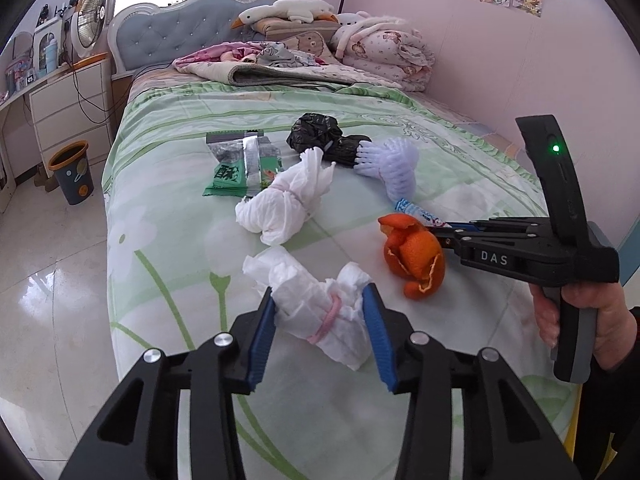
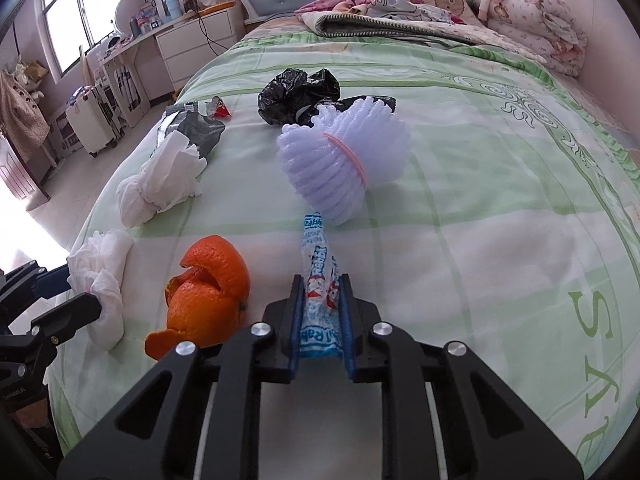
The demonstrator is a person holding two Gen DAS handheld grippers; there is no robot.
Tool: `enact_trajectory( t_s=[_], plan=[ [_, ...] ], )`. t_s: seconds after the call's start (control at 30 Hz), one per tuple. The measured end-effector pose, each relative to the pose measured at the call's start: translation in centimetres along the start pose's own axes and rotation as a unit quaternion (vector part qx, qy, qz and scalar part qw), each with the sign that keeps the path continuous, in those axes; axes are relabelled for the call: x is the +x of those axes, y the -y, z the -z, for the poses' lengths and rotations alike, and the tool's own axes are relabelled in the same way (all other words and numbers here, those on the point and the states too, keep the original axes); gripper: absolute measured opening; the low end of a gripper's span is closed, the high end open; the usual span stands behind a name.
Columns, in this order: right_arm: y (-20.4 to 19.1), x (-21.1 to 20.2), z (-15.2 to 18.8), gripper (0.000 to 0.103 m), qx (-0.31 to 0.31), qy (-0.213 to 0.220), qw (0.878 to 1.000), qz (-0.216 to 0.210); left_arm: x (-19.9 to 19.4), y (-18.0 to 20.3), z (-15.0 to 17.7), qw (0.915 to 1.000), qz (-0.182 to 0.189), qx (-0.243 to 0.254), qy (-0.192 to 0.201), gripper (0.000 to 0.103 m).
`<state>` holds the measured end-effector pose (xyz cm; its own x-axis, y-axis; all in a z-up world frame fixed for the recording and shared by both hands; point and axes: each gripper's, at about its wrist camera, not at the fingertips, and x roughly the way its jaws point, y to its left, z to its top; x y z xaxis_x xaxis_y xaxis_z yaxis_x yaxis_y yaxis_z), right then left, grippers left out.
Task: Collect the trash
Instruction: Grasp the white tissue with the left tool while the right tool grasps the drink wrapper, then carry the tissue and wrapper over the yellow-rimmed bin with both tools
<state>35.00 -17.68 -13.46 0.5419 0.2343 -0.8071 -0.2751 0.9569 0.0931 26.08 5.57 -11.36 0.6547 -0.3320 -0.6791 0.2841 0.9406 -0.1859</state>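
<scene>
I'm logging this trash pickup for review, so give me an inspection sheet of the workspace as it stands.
Surface: bed with green floral sheet.
Job's things: near tissue wad, second tissue wad, orange peel, candy wrapper, foam fruit net, black plastic bag, green snack packet.
Clutter: folded quilts, goose plush.
Grippers: left hand-held gripper open around the near tissue wad; right hand-held gripper shut on the candy wrapper.
Cables: black cord down the drawers.
Surroundings: waste bin on the floor, fan.

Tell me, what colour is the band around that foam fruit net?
Pink, around the pale lilac foam net; clearest in the right wrist view.
</scene>
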Motion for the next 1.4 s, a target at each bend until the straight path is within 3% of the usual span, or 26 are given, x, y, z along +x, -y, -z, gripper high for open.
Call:
enact_trajectory(
  t_s=[0.17, 0.63, 1.03, 1.4],
  plan=[
    [-0.1, -1.2, 0.0, 0.009, 0.008, 0.014, 1.0, -0.007, -0.9, -0.3, -0.2, 0.9999, 0.009, -0.007, 0.001, 0.034],
    [-1.3, -7.4, 1.5, 0.009, 0.015, 0.043, 0.998, -0.034, -4.6, 0.2, 0.3, 0.9997, 0.014, -0.001, 0.019, 0.034],
    [-2.5, -14.2, 5.5, 0.009, 0.009, 0.068, 0.996, -0.05, -8.9, 1.8, 1.2, 0.9989, 0.008, 0.01, 0.044, 0.033],
    [-2.4, -20.2, 9.5, 0.009, 0.012, 0.09, 0.995, -0.042, -12.1, 5.3, 2.9, 0.998, 0.038, 0.015, 0.048, 0.033]
  ],
)
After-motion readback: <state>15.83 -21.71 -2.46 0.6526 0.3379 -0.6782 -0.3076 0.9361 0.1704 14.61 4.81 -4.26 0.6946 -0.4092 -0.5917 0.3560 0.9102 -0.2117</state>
